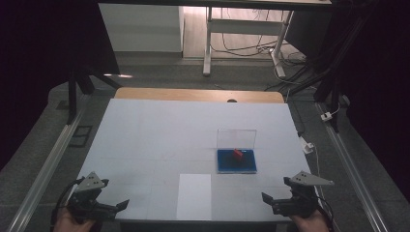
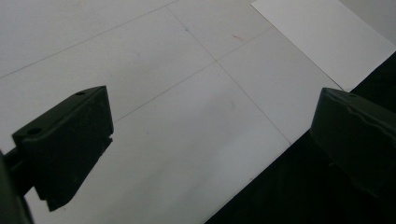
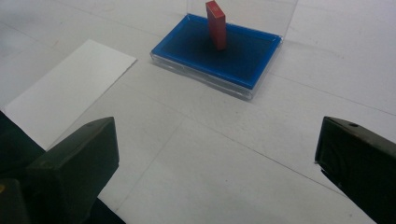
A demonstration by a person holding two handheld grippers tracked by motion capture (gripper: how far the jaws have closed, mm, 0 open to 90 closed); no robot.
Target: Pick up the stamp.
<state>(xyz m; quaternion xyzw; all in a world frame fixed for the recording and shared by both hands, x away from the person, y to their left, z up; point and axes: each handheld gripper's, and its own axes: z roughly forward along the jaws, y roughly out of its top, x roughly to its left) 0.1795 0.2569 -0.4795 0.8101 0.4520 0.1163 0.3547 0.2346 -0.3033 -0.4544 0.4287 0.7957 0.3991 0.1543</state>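
A red block [image 1: 238, 153] stands tilted in an open blue-lined clear case [image 1: 236, 161], right of centre on the white bench [image 1: 159, 140]. Left gripper [image 1: 116, 207] and right gripper [image 1: 269, 199], lower corners, are released. No writing is readable.

White counter [image 1: 159, 130] under dim light. Beyond it: grey floor [image 1: 159, 72], white desk legs [image 1: 208, 43], tangled cables [image 1: 251, 46]. Dark curtains either side.
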